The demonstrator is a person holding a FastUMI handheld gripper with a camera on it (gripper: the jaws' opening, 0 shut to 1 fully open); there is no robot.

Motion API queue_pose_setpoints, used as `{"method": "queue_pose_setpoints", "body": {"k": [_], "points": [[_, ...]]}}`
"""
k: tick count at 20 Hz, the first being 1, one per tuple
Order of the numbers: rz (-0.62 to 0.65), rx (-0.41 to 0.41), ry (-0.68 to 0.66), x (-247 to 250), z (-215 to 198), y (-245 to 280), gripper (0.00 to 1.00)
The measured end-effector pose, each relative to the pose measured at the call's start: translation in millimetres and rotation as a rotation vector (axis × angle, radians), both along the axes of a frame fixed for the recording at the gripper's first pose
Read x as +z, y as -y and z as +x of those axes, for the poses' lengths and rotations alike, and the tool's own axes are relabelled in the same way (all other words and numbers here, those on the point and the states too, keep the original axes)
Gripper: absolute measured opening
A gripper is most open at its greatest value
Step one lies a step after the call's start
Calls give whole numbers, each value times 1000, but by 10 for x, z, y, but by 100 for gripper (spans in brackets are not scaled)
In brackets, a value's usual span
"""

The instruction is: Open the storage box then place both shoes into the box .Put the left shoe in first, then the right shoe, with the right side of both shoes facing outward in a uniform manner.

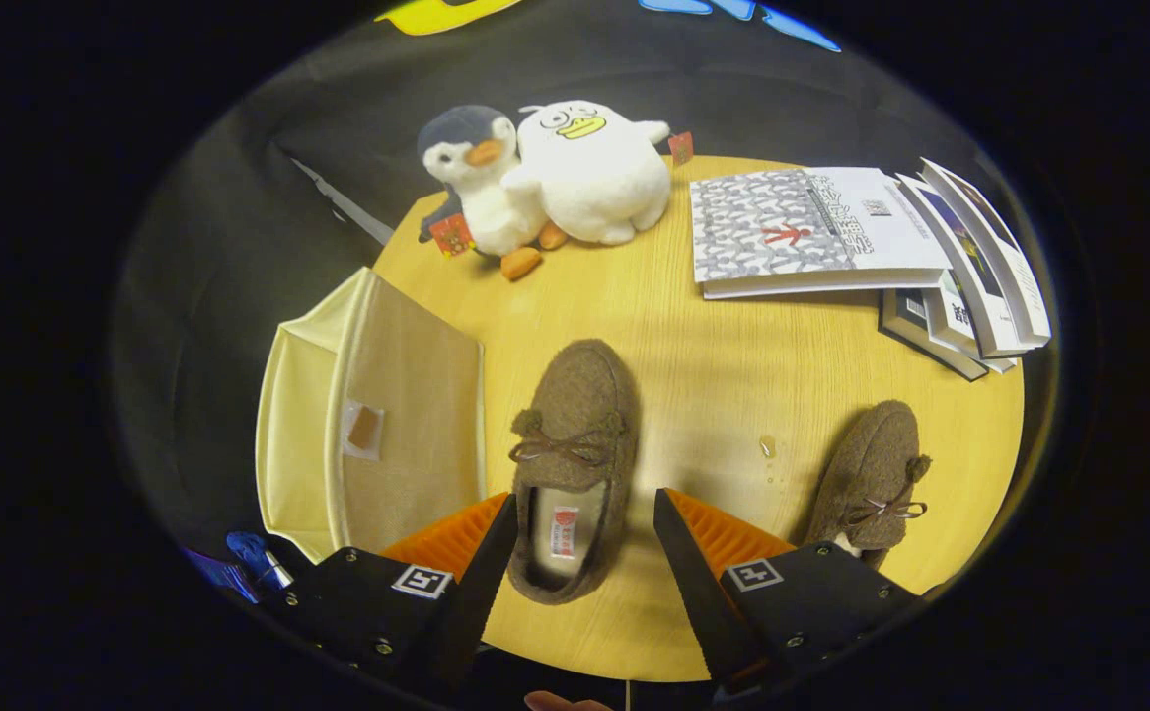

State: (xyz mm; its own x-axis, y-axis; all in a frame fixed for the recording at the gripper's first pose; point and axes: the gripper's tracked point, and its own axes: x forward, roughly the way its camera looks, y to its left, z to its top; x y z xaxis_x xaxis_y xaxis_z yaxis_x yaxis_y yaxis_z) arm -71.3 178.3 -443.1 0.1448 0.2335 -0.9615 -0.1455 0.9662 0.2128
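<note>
So the tongs are spread wide, hovering over the round tabletop and gripping nothing. One brown slipper lies right between the tips, heel end in the gap, toe pointing to 12 o'clock. The other slipper lies at about 3 o'clock, just past the right tong. The beige storage box sits at 9 o'clock, beside the first slipper, flap closed as far as I can tell.

Both slippers look fuzzy, felted wool. The table is smooth pale wood; the storage box is matt woven cloth.
</note>
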Motion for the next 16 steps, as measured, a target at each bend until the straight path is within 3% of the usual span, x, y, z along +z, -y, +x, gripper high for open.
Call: {"method": "queue_pose_setpoints", "body": {"k": [9,12,13,16], "points": [[-77,106,-106,-505,-28,-19,85],[-106,104,-124,-740,-21,1,83],[-82,86,-134,-793,-30,-41,76],[-70,29,-154,-742,-22,-43,30]]}}
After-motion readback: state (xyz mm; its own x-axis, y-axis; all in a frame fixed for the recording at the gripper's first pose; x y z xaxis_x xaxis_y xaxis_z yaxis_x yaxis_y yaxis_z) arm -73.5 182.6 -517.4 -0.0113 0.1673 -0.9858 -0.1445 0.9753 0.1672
